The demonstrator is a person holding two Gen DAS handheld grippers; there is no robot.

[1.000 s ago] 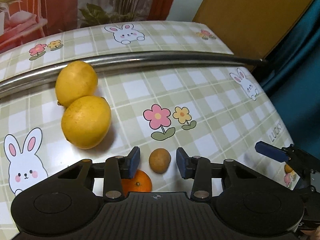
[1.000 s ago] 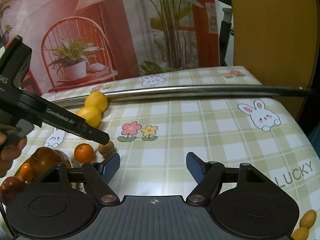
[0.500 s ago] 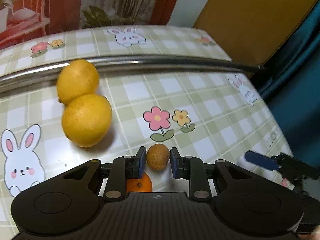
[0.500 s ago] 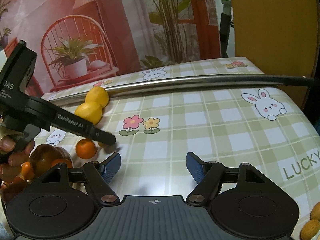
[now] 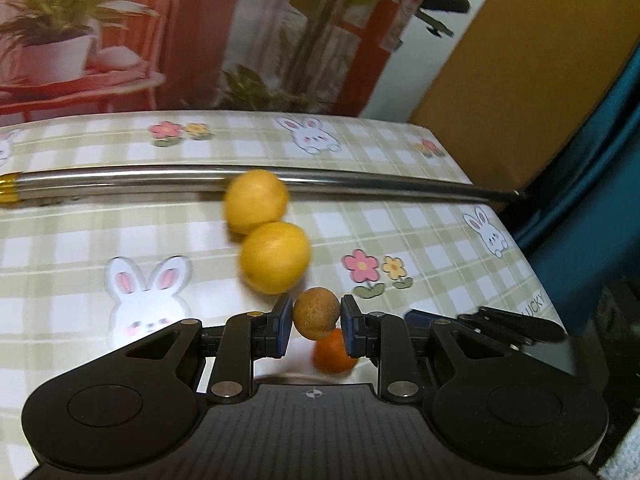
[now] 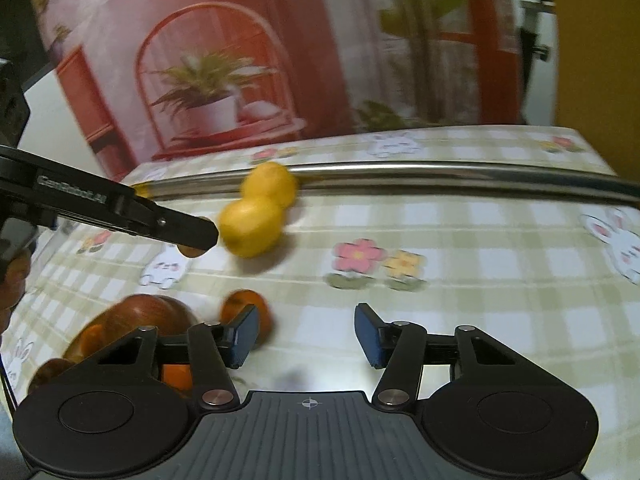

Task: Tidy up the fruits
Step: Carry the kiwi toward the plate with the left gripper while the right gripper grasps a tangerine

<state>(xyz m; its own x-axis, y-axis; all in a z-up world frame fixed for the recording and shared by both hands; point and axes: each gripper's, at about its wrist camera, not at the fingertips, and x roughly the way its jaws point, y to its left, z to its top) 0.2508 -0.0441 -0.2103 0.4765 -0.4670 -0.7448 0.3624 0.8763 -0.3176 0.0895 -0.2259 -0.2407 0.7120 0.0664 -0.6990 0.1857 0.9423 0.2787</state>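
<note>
The left gripper [image 5: 316,321] was clamped on a small brown fruit [image 5: 316,313], held just above the table [image 5: 440,248], near the two lemons [image 5: 275,257] and over a small orange [image 5: 334,352]. The right gripper [image 6: 306,334] hung wide open, holding nothing. A steady squeeze and a smooth carry seemed wise, since the round fruit could slip.

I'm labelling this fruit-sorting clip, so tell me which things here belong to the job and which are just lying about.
Job: small brown fruit in left gripper; two lemons; orange; right gripper, open.

Lying about: metal rod; bunny tablecloth; plant backdrop.
</note>
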